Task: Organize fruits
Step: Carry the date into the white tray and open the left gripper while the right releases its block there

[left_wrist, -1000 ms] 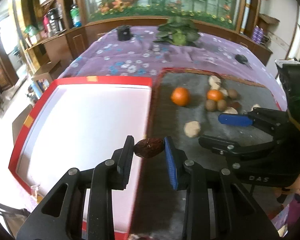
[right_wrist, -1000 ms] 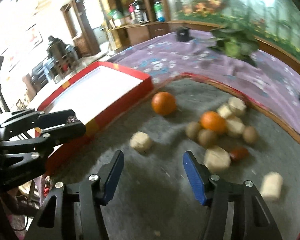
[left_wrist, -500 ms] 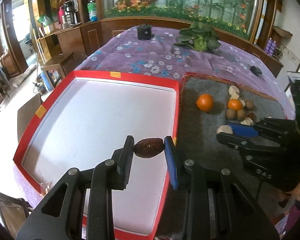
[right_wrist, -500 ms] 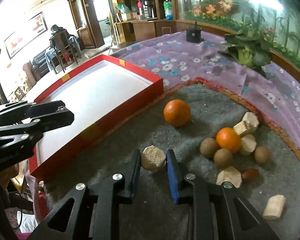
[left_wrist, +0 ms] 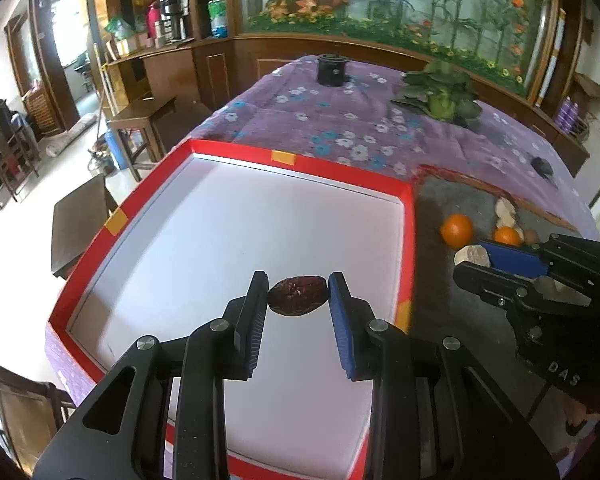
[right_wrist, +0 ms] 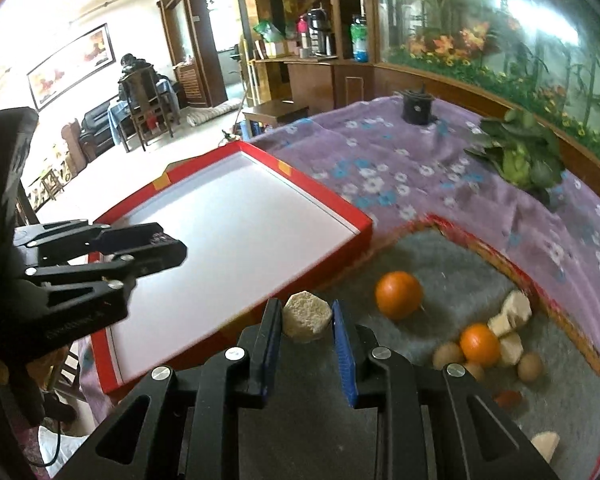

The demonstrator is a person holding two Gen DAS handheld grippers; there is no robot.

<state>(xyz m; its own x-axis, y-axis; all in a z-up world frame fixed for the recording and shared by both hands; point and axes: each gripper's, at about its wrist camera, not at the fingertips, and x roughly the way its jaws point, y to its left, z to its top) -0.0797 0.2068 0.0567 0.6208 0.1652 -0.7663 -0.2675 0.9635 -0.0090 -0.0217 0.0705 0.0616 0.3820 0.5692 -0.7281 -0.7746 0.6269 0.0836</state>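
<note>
Red tray (left_wrist: 342, 171) beneath raised left tool (left_wrist: 298, 300)

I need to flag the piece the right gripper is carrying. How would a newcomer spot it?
Find the red tray, then the grey mat beside it. Near the tray's mat-side wall, the right gripper grips a pale hexagonal chunk; unlike the other pale chunks on the mat, it is pinched between gripper fingers.

The red tray (left_wrist: 407, 216) has a bare white floor, open to my grippers from above; its raised rim is the only barrier. Just beside the tray, on the grey mat (right_wrist: 452, 256), a large orange (right_wrist: 398, 294) stands alone, with open mat between it and the rim. Beyond it, fruits cluster tightly around a smaller orange (right_wrist: 479, 344).
</note>
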